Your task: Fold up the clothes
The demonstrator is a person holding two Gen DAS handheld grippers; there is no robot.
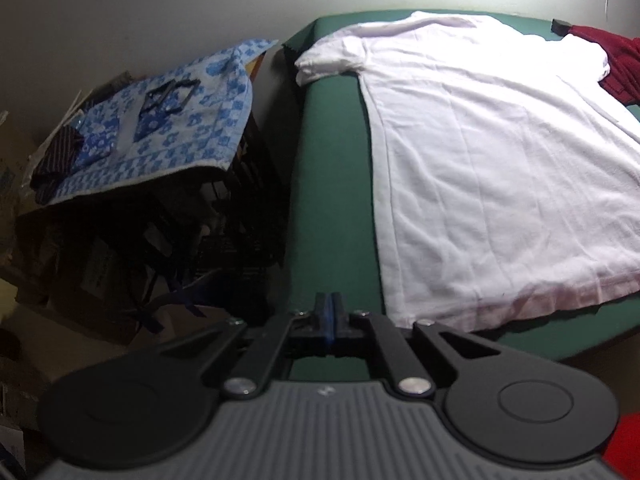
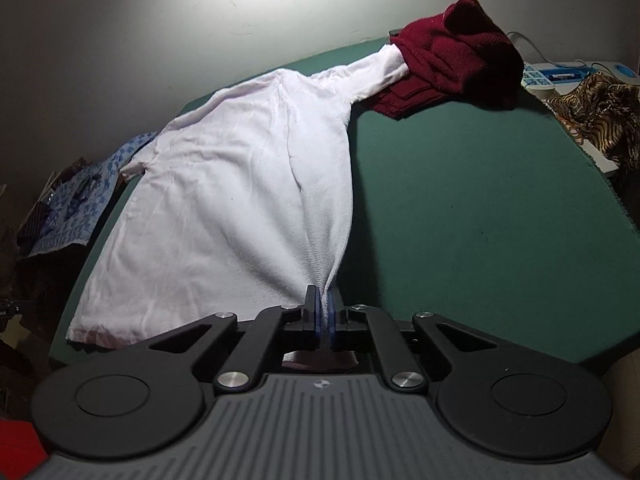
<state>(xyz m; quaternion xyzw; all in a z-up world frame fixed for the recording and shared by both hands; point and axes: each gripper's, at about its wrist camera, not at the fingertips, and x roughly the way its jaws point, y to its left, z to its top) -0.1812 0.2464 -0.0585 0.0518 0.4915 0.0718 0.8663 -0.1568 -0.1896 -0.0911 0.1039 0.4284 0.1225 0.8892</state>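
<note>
Lying off the desk's left edge, a blue patterned cloth is draping over dark clutter. Just right of it, the left tool is hovering over the green desk near its front left corner, its jaws pressed together with nothing visible between them, just beside the hem corner of the white shirt. That shirt is spreading across the desk's left half, its far sleeve reaching toward the back edge. The right tool is pinching the shirt's near right hem, the fabric rising into its narrow jaws. At the back right corner a dark red garment is sitting bunched, overlapping the sleeve. Beyond the right edge, a tiger-striped cloth is lying.
</note>
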